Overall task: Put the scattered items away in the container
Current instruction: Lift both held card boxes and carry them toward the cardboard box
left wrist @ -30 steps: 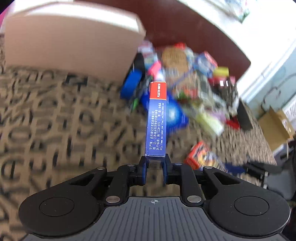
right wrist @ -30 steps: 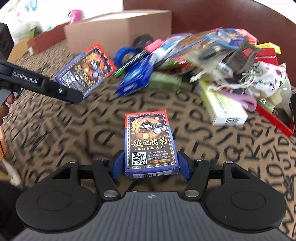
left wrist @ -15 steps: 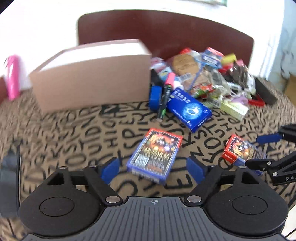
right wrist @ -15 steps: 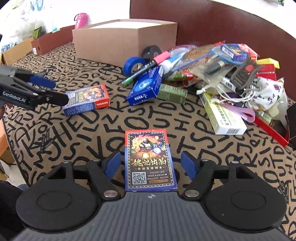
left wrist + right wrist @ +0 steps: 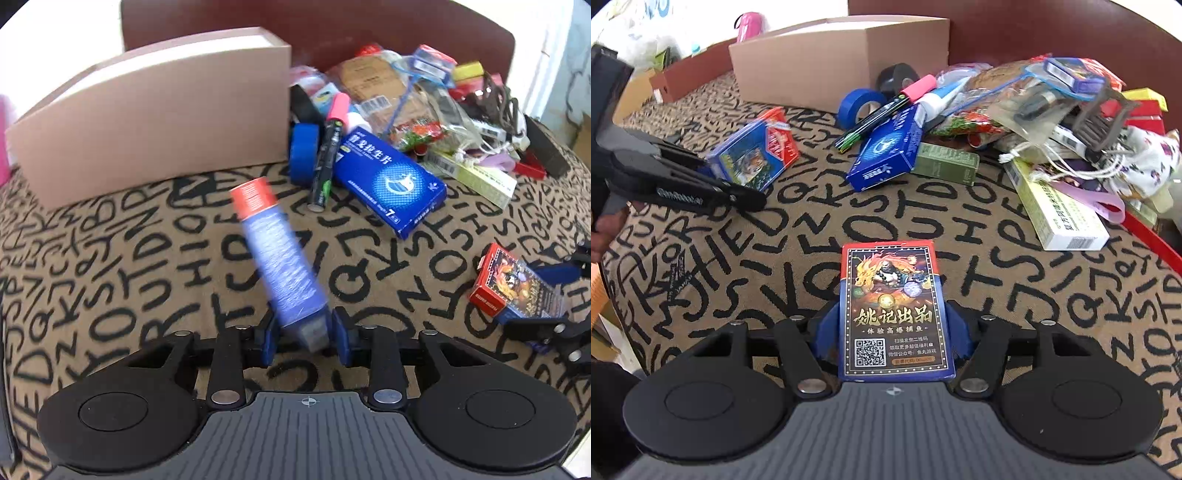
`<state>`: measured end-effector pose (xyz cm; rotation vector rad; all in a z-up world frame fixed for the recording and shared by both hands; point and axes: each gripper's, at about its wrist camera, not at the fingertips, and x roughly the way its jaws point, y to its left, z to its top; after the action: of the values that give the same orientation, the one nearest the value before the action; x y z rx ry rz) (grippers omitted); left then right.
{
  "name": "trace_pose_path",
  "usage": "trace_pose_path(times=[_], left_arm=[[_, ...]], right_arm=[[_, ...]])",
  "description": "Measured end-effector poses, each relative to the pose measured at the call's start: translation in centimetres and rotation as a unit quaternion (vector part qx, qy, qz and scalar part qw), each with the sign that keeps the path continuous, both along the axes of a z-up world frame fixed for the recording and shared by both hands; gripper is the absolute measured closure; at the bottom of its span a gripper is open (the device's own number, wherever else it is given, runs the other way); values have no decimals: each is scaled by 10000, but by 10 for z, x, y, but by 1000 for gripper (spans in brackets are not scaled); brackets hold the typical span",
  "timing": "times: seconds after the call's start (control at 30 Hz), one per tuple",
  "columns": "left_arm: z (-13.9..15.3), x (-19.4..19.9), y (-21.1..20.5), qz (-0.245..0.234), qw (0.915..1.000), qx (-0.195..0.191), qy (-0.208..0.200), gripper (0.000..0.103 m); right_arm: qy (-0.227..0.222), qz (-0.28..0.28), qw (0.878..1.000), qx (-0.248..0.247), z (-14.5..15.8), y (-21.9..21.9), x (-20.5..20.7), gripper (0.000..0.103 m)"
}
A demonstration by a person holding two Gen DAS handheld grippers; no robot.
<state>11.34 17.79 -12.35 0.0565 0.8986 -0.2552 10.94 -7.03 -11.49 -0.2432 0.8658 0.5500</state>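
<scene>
The container is a tan cardboard box [image 5: 147,122] at the back of the letter-print cloth [image 5: 110,277]. A blue card box with a red end [image 5: 277,258] stands tipped on its edge, blurred, between the fingers of my left gripper [image 5: 304,332], whose jaws are closing onto its sides. In the right wrist view the same card box [image 5: 750,155] leans in the left gripper [image 5: 735,181]. My right gripper [image 5: 893,314] is closing on a second card box [image 5: 892,295] lying face up, with pads against both long sides.
A heap of loose items fills the back right: a blue medicine box [image 5: 391,181], a blue tape roll [image 5: 303,151], a pink-capped marker [image 5: 328,158], bags and packets. A dark backrest [image 5: 369,22] rises behind. The table's edge [image 5: 613,295] drops off at the left.
The left jaws let go of the card box, which then lay flat between them; now they have narrowed and it is tipped on edge. The right jaws widened, then came back onto their box.
</scene>
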Motion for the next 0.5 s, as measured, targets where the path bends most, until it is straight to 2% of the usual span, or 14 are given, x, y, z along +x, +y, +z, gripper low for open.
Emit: trace_pose_path(times=[0.13,0.2,0.3,0.37,0.47,0.5], left_arm=[[10,-7,8,-107,9989,-455,16,51],[16,-8,12,-4,9979,-649,-85,41],[18,0,13,268,9984,-453,-214,35],[18,5,16,397,9975,-552,-193,30],[14,13,19,606,9963,-591,-156,32],[12,16,21,644,9958,-633,-114,45]], right_arm=[[39,-19,10000,68,2,-3,2,37],[5,-5,10000,94,3,-3,1,37],[-3,5,10000,90,3,-2,1,37],[-11,-5,10000,71,2,-1,0,36],[22,-40,9999,106,1,-2,1,37],[34,-46,9999,118,1,-3,2,37]])
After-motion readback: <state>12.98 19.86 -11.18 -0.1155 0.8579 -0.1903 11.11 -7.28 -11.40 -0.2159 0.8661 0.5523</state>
